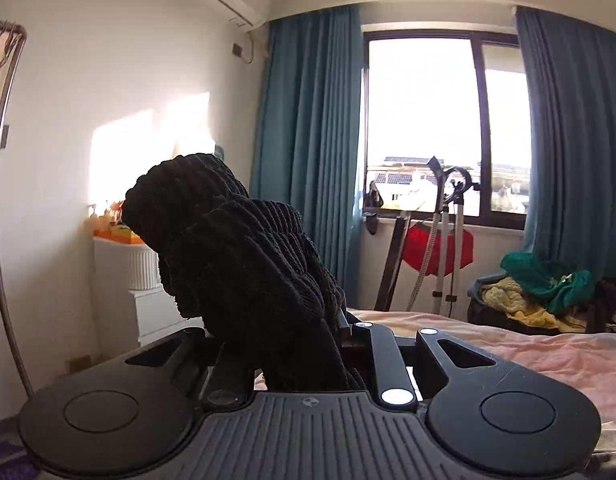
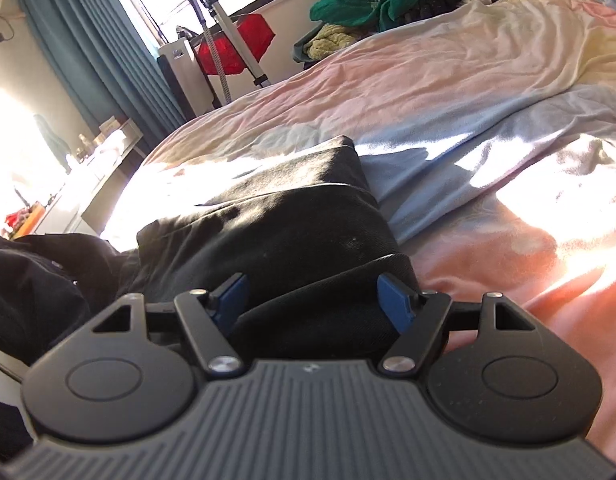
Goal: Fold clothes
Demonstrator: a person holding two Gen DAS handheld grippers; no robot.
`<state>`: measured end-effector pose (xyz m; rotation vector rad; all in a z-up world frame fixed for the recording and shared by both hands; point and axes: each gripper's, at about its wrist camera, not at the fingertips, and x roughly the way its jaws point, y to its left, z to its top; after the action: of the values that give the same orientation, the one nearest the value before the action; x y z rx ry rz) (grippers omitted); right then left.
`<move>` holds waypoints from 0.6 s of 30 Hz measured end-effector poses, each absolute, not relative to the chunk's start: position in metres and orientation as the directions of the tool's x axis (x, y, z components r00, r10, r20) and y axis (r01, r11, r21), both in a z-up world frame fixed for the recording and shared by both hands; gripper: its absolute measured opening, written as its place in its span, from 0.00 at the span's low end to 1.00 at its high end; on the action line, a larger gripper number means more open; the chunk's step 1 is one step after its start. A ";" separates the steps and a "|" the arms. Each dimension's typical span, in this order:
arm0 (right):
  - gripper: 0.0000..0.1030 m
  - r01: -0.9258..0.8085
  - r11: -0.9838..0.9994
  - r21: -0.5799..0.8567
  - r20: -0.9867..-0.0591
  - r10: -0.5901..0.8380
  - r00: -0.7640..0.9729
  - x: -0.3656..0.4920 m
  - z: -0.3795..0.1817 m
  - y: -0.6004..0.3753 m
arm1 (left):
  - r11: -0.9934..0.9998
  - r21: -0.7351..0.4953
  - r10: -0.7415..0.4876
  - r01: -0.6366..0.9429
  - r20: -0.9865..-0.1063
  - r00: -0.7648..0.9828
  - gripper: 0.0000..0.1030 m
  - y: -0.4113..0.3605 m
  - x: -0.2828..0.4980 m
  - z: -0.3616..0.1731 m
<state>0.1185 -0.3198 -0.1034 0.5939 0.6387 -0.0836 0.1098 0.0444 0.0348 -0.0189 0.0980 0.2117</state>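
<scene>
Gripping a bunch of black ribbed knit (image 1: pixel 243 248), the left claw (image 1: pixel 308 344) is lifted off the bed (image 1: pixel 548 356) and tipped toward the window (image 1: pixel 440 120), so the cloth stands up out of its closed jaws and flops over to the left, hiding both fingertips. The right claw (image 2: pixel 314 300) sits low over the bed with its blue pads (image 2: pixel 396 300) spread wide, holding nothing; between and just past them lies the black garment (image 2: pixel 291 216), flat on the pale sheet. Its long axis runs away from this claw toward the window end of the bed, the far edge squared off at upper right, while its near end passes under the open jaws. To the left the same dark cloth heaps up into a loose mass (image 2: pixel 39 280), which is probably the part the left claw has raised, though the seam between the two cannot be traced. So the flat panel lies straight ahead of the right claw and the lifted portion belongs to the left. Judging from that, the coming fold turns on carrying the raised knit across or along the flat panel, with the right claw nearest to pin or pinch the near edge. A heap of green and yellow clothes (image 2: pixel 360 12) waits beyond the far side of the bed, well apart.
</scene>
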 end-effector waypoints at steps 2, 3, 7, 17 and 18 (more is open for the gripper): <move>0.71 0.290 0.791 0.539 -0.578 0.096 0.811 0.115 -0.104 -0.335 | 0.988 0.033 0.153 -0.152 -0.038 0.987 0.18 -0.008 0.107 0.049; 0.72 0.311 0.768 0.560 -0.574 0.089 0.814 0.112 -0.104 -0.344 | 0.991 0.050 0.123 -0.123 -0.013 0.992 0.18 -0.036 0.106 0.053; 0.73 0.359 0.690 0.629 -0.547 0.063 0.835 0.101 -0.103 -0.371 | 0.990 0.141 -0.005 -0.003 0.054 0.999 0.17 -0.144 0.094 0.045; 0.73 0.479 0.497 0.723 -0.519 -0.067 0.852 0.070 -0.113 -0.435 | 0.898 0.361 -0.202 0.250 -0.164 0.965 0.14 -0.343 0.105 -0.086; 0.73 0.489 0.475 0.732 -0.516 -0.083 0.853 0.067 -0.115 -0.442 | 0.881 0.389 -0.210 0.270 -0.189 0.959 0.14 -0.352 0.104 -0.102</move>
<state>0.0667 -0.4418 -0.1146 1.0231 0.4460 -0.3638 0.1044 -0.3517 -0.1018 0.4248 0.1431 -0.2509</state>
